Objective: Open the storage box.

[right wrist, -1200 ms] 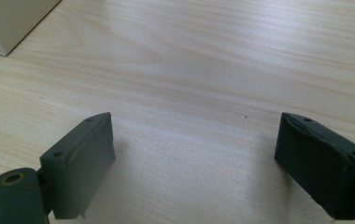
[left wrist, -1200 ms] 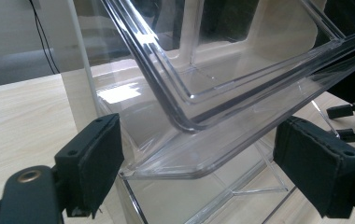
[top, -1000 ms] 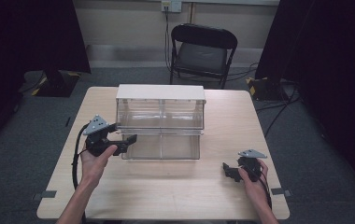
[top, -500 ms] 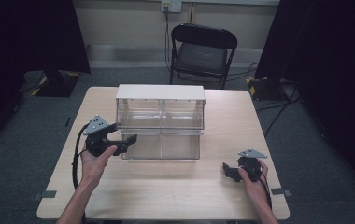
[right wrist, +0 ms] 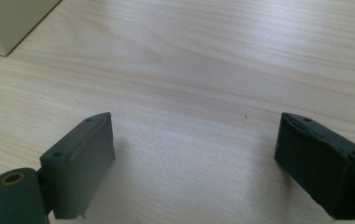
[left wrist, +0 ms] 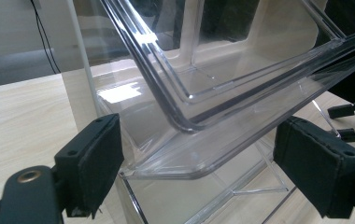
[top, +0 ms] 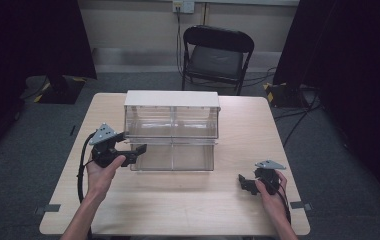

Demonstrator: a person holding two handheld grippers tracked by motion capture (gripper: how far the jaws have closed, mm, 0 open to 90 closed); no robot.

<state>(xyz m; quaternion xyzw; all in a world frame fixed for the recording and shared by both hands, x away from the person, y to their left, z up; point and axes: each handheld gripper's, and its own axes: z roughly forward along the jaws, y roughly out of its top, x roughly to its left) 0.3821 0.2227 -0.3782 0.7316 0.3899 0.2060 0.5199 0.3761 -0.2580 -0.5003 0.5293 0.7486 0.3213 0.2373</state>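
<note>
drawers: clear plastic two-tier drawer cabinet with a cream-white top and frame [top: 172, 129], centre of the high view, on the pale wooden table [top: 178, 210]; its long axis runs left to right across the frame, fronts facing the bottom edge.
lower drawer: transparent plastic tray [top: 173, 156], seemingly pulled out toward the bottom of the frame, jutting past the upper tier; in the left gripper view its rounded front corner [left wrist: 180, 154] sits centre frame, between the jaws, tilted down to the right.
left gripper: black two-jaw left gripper with a grey three-cornered plate [top: 134, 153], left of centre in the high view, at the tray's left front corner; jaws spread wide, either side of the corner and not pinching it.
right gripper: black right gripper [top: 244, 183], lower right of the high view, well apart from the cabinet; jaws spread over bare wood [right wrist: 194, 140], holding nothing.
step: judged to be taking hold of the tray's front lip.
doing it well: centre the lip between the pads, close squarely on the flat rim rather than the curved corner, then move straight along the slide so the tray does not skew or drag the light cabinet.
risk: slick plastic may slip.
</note>
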